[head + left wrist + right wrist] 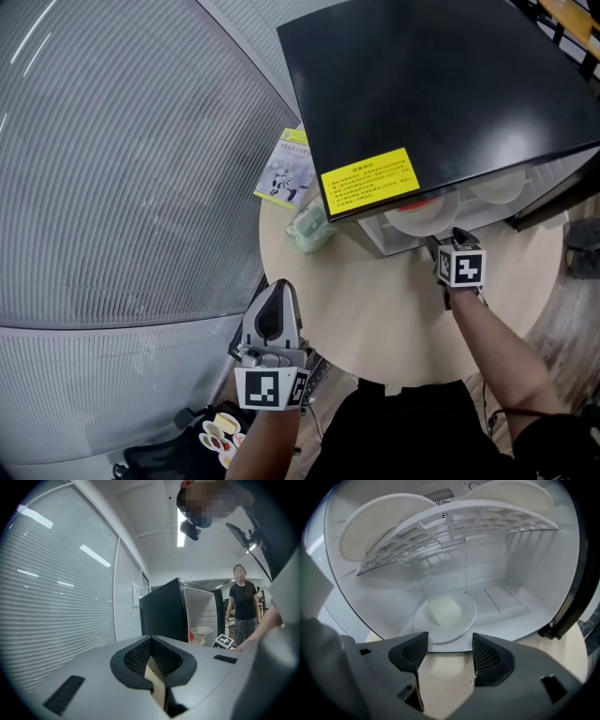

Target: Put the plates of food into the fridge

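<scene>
A black mini fridge (pixel 422 84) stands on a round beige table (pixel 375 309) with its door open. In the right gripper view a white plate with a pale lump of food (pixel 445 613) sits on the fridge's floor, and two more plates (pixel 379 524) (pixel 515 494) rest on the wire shelf above it. My right gripper (pixel 450 641) is open just in front of the lower plate, with nothing between its jaws; in the head view my right gripper (pixel 445 240) is at the fridge's mouth. My left gripper (pixel 278 286) hovers at the table's near left edge, shut and empty, and points at the fridge (pixel 164 611).
A leaflet (pixel 286 169) and a pale green packet (pixel 311 228) lie on the table left of the fridge. The open door (pixel 553 202) juts out at the right. A glass wall with blinds (pixel 112 169) runs along the left. A person (pixel 243 602) stands beyond the fridge.
</scene>
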Demonstrator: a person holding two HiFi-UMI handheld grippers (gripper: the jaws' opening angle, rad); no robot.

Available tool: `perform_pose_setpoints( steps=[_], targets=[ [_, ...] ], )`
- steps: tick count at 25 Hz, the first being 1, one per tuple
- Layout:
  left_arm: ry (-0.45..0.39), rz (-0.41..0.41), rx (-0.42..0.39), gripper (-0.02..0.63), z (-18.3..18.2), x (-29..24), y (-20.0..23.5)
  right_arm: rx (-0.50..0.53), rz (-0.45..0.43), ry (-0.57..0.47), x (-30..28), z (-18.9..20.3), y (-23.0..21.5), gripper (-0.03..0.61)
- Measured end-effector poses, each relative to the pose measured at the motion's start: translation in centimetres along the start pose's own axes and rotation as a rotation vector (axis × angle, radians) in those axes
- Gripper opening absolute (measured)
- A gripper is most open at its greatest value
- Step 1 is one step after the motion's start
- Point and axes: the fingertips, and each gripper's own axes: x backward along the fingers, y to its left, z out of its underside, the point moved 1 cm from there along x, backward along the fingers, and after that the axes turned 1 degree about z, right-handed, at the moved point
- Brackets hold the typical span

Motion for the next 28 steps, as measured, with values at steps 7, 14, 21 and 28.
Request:
perform_pose_setpoints(
  steps=[7, 14, 21, 28],
  targets=[
    [-0.038, 0.028, 0.003, 0.005, -1.4, 0.4, -1.6, 0.020, 0.003, -0.074, 2.9, -0.6, -0.4, 0.274],
    [-0.085, 0.086, 0.011, 0.005, -2.7, 0.5, -4.1, 0.115, 0.012, -0.263, 9.1, -3.0, -0.1, 0.273],
    [-0.117, 0.146, 0.031, 0.005, -3.5, 1.2, -6.4, 0.230, -0.099, -0.428, 16.9, -3.6, 3.3, 0.273],
    [-0.144, 0.190, 0.046, 0.005, -3.8, 1.8, -7.9, 0.228, -0.177, -0.555, 22.3, -2.5, 3.2, 0.272]
  ],
)
